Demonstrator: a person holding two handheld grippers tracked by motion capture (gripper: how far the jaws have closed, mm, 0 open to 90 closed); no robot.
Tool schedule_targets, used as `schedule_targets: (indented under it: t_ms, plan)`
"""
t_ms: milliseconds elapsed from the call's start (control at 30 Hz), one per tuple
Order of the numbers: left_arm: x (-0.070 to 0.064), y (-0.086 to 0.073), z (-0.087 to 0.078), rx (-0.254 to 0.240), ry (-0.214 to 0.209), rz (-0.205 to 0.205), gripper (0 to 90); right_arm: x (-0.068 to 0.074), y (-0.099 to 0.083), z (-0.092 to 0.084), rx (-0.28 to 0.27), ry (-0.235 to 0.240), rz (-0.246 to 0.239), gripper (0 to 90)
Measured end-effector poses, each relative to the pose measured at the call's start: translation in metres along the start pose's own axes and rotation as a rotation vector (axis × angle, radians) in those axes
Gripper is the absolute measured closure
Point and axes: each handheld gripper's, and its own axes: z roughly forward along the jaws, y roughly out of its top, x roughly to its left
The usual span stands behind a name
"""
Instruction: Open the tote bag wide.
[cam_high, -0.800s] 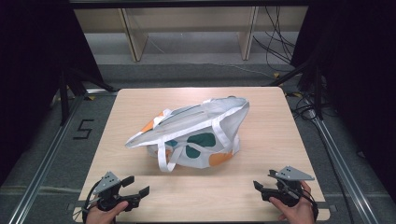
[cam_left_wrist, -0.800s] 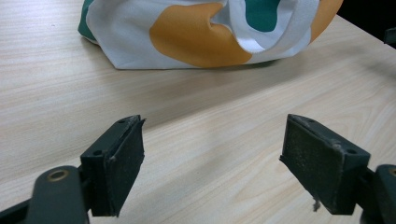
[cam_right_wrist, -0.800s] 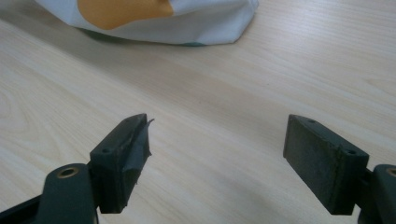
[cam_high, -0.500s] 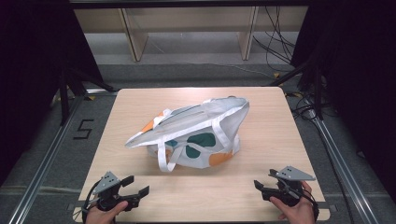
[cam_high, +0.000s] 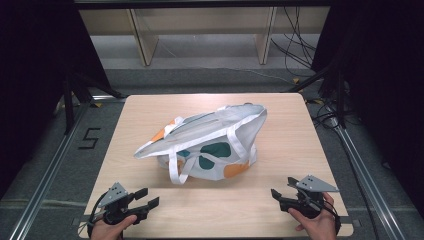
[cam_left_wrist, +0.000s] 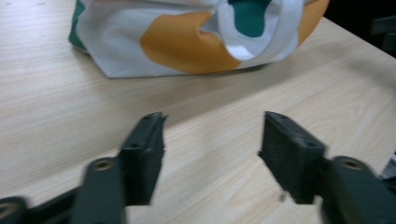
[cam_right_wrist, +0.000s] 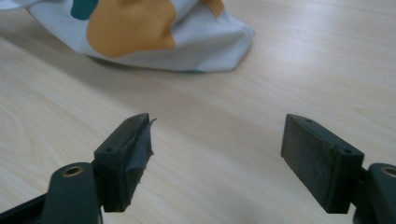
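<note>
A white cloth tote bag (cam_high: 210, 140) with orange and green blotches lies slumped on its side in the middle of the wooden table (cam_high: 295, 125), its straps (cam_high: 176, 172) hanging toward the near edge. My left gripper (cam_high: 148, 197) rests low at the near left corner, held in a hand, jaws apart and empty. In the left gripper view the gripper (cam_left_wrist: 212, 126) points at the bag (cam_left_wrist: 187, 42), a short way off. My right gripper (cam_high: 283, 187) sits at the near right, also open and empty. In the right gripper view it (cam_right_wrist: 217, 123) faces the bag's corner (cam_right_wrist: 135, 32).
Bare tabletop lies between both grippers and the bag. Behind the table stand wooden shelf legs (cam_high: 142, 40). Metal rails (cam_high: 50, 165) run along the floor on both sides, with a "5" mark (cam_high: 90, 137) on the left and cables (cam_high: 300, 45) at the back right.
</note>
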Motion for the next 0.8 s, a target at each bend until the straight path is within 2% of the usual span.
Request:
schedule_targets:
  t_ms: [33, 67, 100, 133, 167, 200, 233, 267, 300, 333, 367, 400, 433, 500, 533, 567, 600, 633, 667, 700, 733, 767, 800]
  plan:
    - [-0.002, 0.001, 0.0, -0.003, 0.002, -0.009, 59.3, 0.003, 0.005, -0.001, -0.006, 0.003, 0.004, 38.0]
    - [-0.002, 0.003, 0.0, 0.0, -0.008, 0.008, 59.3, 0.003, 0.005, -0.001, -0.006, 0.003, 0.004, 38.0]
    - [-0.003, 0.006, -0.001, 0.0, -0.01, 0.026, 64.1, 0.005, 0.008, -0.003, -0.008, 0.022, -0.002, 46.1]
    - [-0.003, 0.012, -0.002, -0.01, -0.019, 0.048, 76.8, 0.005, 0.014, -0.004, -0.019, 0.038, -0.049, 58.9]
    - [-0.003, 0.012, -0.002, -0.01, -0.019, 0.048, 80.5, 0.005, 0.014, -0.004, -0.019, 0.038, -0.049, 58.9]
    - [-0.004, 0.017, -0.003, -0.02, -0.014, 0.061, 85.0, 0.009, 0.019, -0.006, -0.02, 0.046, -0.038, 68.9]
    - [-0.004, 0.019, -0.004, -0.021, -0.01, 0.069, 87.2, 0.008, 0.022, -0.006, -0.021, 0.05, -0.056, 72.7]
    - [-0.004, 0.019, -0.004, -0.021, -0.01, 0.069, 89.1, 0.008, 0.022, -0.006, -0.021, 0.05, -0.056, 72.7]
    - [-0.004, 0.024, -0.004, -0.032, -0.024, 0.067, 89.3, 0.006, 0.029, -0.005, -0.035, 0.06, -0.091, 81.3]
    - [-0.005, 0.027, -0.004, -0.033, -0.02, 0.051, 89.4, 0.006, 0.032, -0.003, -0.049, 0.059, -0.093, 84.6]
    - [-0.005, 0.029, -0.004, -0.041, -0.027, 0.055, 89.5, 0.007, 0.037, -0.003, -0.051, 0.069, -0.1, 87.4]
    - [-0.005, 0.029, -0.004, -0.041, -0.027, 0.055, 89.5, 0.007, 0.037, -0.003, -0.051, 0.069, -0.1, 87.4]
    - [-0.006, 0.037, -0.005, -0.044, -0.05, 0.052, 89.5, 0.006, 0.048, -0.002, -0.068, 0.087, -0.14, 90.0]
    - [-0.006, 0.042, -0.005, -0.04, -0.064, 0.051, 89.5, 0.01, 0.055, -0.003, -0.072, 0.084, -0.139, 90.0]
    - [-0.006, 0.047, -0.005, -0.051, -0.092, 0.035, 89.6, 0.008, 0.063, -0.003, -0.091, 0.091, -0.184, 90.0]
    - [-0.006, 0.053, -0.005, -0.056, -0.12, 0.029, 89.5, 0.011, 0.07, -0.003, -0.103, 0.095, -0.18, 90.0]
    - [-0.008, 0.067, -0.004, -0.055, -0.132, 0.044, 89.5, 0.012, 0.087, -0.005, -0.109, 0.104, -0.202, 90.0]
    - [-0.008, 0.067, -0.004, -0.055, -0.132, 0.044, 89.5, 0.012, 0.087, -0.005, -0.109, 0.104, -0.202, 90.0]
    - [-0.009, 0.074, -0.003, -0.061, -0.138, 0.043, 89.5, 0.013, 0.095, -0.005, -0.128, 0.108, -0.191, 90.0]
    - [-0.009, 0.081, -0.003, -0.066, -0.126, 0.036, 89.5, 0.014, 0.113, -0.007, -0.149, 0.117, -0.188, 90.0]
    - [-0.008, 0.089, -0.002, -0.065, -0.124, 0.067, 89.5, 0.014, 0.123, -0.007, -0.172, 0.112, -0.214, 90.0]
    - [-0.009, 0.097, -0.001, -0.073, -0.116, 0.066, 89.5, 0.014, 0.123, -0.007, -0.172, 0.112, -0.214, 90.0]
    - [-0.008, 0.104, 0.0, -0.069, -0.11, 0.086, 89.5, 0.017, 0.142, -0.009, -0.184, 0.113, -0.248, 90.0]
